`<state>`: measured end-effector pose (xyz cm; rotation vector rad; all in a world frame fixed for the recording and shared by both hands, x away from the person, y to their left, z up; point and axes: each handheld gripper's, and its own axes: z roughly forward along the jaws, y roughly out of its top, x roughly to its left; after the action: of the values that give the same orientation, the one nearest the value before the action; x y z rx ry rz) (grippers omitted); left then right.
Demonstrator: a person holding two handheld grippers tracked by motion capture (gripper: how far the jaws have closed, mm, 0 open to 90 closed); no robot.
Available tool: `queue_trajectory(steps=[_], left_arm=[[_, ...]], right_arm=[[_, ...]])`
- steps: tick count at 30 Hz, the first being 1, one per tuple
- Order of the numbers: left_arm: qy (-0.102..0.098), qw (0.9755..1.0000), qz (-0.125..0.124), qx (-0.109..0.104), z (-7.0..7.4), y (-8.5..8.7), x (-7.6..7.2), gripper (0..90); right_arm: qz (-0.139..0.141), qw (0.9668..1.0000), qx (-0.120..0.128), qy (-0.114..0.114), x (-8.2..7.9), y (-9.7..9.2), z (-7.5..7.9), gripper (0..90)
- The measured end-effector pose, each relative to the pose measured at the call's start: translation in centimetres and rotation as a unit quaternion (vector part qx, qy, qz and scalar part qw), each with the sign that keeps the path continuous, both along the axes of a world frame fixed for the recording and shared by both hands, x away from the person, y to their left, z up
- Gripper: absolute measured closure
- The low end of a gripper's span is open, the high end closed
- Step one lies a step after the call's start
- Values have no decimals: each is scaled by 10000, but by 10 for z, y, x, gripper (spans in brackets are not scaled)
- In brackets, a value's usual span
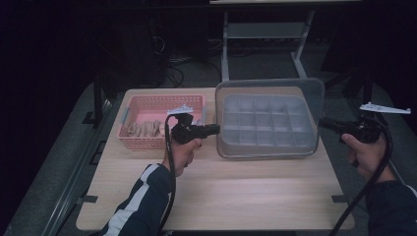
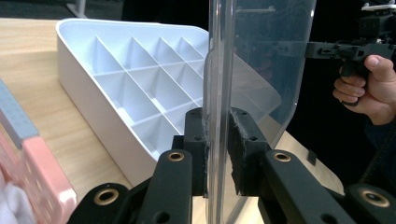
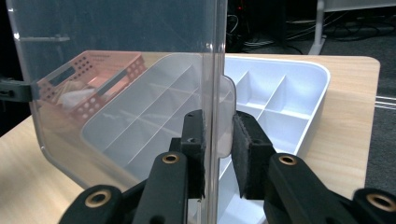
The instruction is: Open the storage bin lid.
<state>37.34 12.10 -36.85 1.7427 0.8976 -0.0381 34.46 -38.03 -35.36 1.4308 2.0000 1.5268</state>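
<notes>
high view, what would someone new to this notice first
The clear lid held in the air over the white divided tray at the table's middle right stands out most. The left tool and right tool each pinch one of its opposite edges. Left of the tray sits a pink basket with pale pieces inside.

Glossy clear plastic lid (image 1: 269,84), matt pale wooden table (image 1: 221,196)
</notes>
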Motion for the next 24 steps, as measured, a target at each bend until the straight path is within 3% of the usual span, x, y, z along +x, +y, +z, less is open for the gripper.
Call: queue_trajectory(steps=[4, 9, 18, 24], left_arm=[[-10, 10000, -77, 46, -2, 1, -6, 775], [40, 9993, -173, 315, -12, 3, -19, 766], [142, 9977, -291, 595, -27, 6, -36, 758], [183, 9966, -332, 727, -32, 11, -44, 758]], right_arm=[[0, 10000, -52, 38, -9, 1, -3, 748], [30, 9998, -155, 89, -29, 5, -12, 750], [57, 9996, -282, 59, -53, 12, -25, 751], [135, 9990, -361, 216, -64, 18, -38, 750]])
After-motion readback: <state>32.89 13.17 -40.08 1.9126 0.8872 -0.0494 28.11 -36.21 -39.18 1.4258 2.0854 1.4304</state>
